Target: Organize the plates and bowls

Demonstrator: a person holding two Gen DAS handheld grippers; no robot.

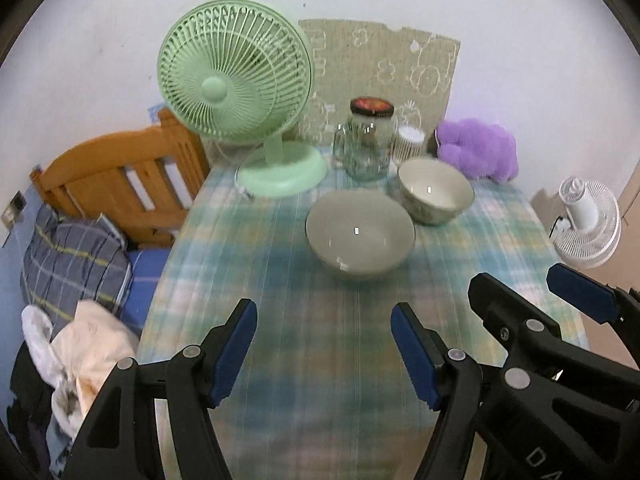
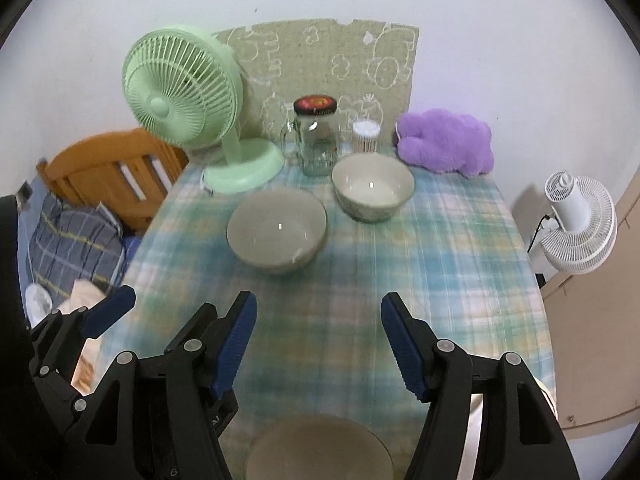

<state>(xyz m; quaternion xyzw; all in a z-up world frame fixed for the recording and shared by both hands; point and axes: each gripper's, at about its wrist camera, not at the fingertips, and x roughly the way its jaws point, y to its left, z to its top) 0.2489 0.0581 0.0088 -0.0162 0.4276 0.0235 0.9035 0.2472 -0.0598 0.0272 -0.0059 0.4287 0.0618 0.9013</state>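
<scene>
Hovering with jaws apart over the checked desk (image 2: 440, 248): left tool (image 1: 324, 350), right tool (image 2: 319, 342). Showing blurred letters, possibly "DA", on the right tool's body. Sitting ahead: grey bowl (image 2: 277, 232), white bowl (image 2: 373, 187).

We're in a home bedroom here: a wooden bed frame (image 1: 120, 184) with a plaid pillow (image 1: 74, 256) sits right beside a checked-cloth desk (image 1: 248, 264), green fan (image 1: 236, 72) and purple plush (image 1: 478, 148) on it.

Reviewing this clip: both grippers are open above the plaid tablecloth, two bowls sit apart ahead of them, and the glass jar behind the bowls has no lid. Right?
Not quite. The glass jar does have a lid: a dark one with a red top, clear in the right wrist view. The rest holds: the left gripper and right gripper are open above the plaid tablecloth, and the grey bowl and white-lined bowl sit apart.
</scene>
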